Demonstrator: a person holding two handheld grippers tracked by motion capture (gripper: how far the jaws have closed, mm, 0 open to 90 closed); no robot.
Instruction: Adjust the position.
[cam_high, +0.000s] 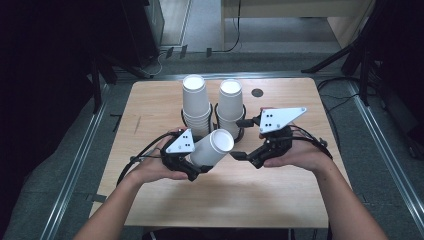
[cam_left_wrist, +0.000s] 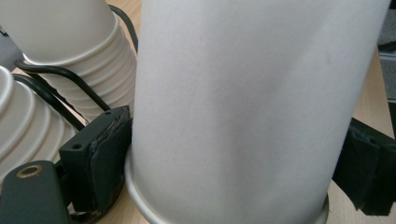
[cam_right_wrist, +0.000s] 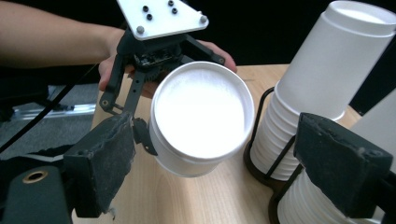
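here, the left gripper (cam_high: 197, 172) is clamped on a white paper cup (cam_high: 212, 148), its black pads pressing the cup's wall from both sides, as the left gripper view shows with the cup (cam_left_wrist: 243, 107) standing wide between them. in the high view the cup lies tilted on its side above the light wooden table (cam_high: 235, 200), its closed base facing up and to the right, toward the right gripper (cam_high: 239, 156). the person's left hand (cam_high: 152, 167) holds that tool low over the near middle of the table.

the right gripper's jaws stand apart, partly closed, with nothing between the pads; they point at the cup's base from just beside it. in the right gripper view the cup (cam_right_wrist: 201, 116) sits ahead of the 2 black foam-faced jaws and is not touched by them, while the left gripper (cam_right_wrist: 140, 112) holds it from behind. the right hand (cam_high: 300, 155) rests near the table's right side.

behind the held cup, 2 stacks of white paper cups stand bottom up in a black wire holder (cam_high: 215, 112): the left stack (cam_high: 195, 105) and the right stack (cam_high: 230, 107), just beside each other. the held cup is close in front of them; whether it touches them i cannot tell.
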